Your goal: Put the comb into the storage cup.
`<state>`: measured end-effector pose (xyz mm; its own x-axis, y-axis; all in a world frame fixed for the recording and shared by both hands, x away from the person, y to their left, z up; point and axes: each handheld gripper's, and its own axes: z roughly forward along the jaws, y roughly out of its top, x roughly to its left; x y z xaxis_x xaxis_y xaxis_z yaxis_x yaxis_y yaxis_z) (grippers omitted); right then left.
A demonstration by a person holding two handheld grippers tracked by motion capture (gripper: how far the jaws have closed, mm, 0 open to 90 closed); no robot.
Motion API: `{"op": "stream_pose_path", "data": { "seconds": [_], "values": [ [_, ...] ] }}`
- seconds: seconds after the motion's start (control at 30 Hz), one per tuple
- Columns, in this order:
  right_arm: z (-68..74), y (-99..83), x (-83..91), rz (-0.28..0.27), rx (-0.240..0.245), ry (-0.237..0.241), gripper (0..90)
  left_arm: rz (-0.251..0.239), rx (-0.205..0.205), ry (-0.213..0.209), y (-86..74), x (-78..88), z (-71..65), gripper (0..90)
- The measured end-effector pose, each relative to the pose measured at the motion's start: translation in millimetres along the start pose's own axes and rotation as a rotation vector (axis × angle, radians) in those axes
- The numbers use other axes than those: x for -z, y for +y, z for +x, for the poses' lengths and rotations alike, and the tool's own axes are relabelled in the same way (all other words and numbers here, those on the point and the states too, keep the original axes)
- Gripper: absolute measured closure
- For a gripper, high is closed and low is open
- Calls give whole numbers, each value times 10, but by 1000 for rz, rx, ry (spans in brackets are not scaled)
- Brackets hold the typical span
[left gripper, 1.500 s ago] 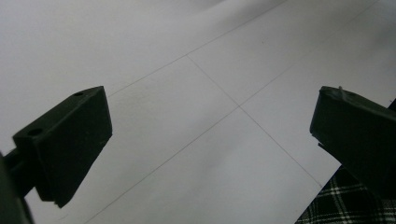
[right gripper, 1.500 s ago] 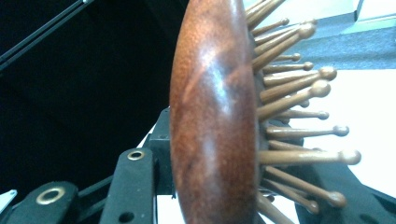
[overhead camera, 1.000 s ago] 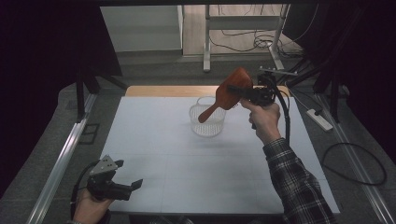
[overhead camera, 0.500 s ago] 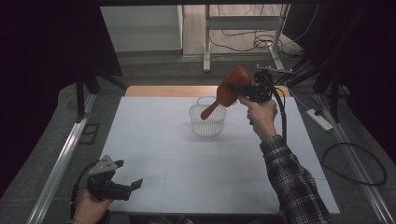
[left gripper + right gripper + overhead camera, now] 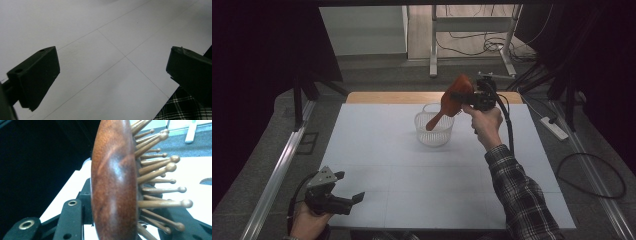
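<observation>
A brown wooden hairbrush [image 5: 453,101] with wooden pins is held by its head in my right gripper [image 5: 469,97], which is shut on it. The brush tilts, its handle pointing down and left into a clear ribbed basket [image 5: 434,134] standing at the back middle of the white table [image 5: 377,150]. In the right gripper view the brush head [image 5: 113,180] stands edge-on between the black jaws, pins pointing right. My left gripper [image 5: 349,185] rests near the table's front left corner, open and holding nothing. In its own view my left gripper [image 5: 112,70] shows wide-apart jaws over bare table.
A wooden strip [image 5: 387,97] runs along the table's far edge. A metal rail [image 5: 277,170] lies along the left side. A power strip [image 5: 554,127] and cables lie on the floor at the right. Table legs [image 5: 432,45] stand behind.
My right hand has drifted a little left and down with the brush, bringing its handle lower over the basket. The left gripper has not moved.
</observation>
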<state>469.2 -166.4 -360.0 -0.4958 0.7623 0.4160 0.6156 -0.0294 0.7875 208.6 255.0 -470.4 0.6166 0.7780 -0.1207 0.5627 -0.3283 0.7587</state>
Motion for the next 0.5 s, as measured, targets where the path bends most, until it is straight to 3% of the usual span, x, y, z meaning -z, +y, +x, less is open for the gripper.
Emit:
{"op": "stream_pose_path", "data": {
  "seconds": [0.5],
  "values": [
    [-16,-112,-176,42,11,-12,553,-2,0,-1,-1,1,-1,0]
  ]
}}
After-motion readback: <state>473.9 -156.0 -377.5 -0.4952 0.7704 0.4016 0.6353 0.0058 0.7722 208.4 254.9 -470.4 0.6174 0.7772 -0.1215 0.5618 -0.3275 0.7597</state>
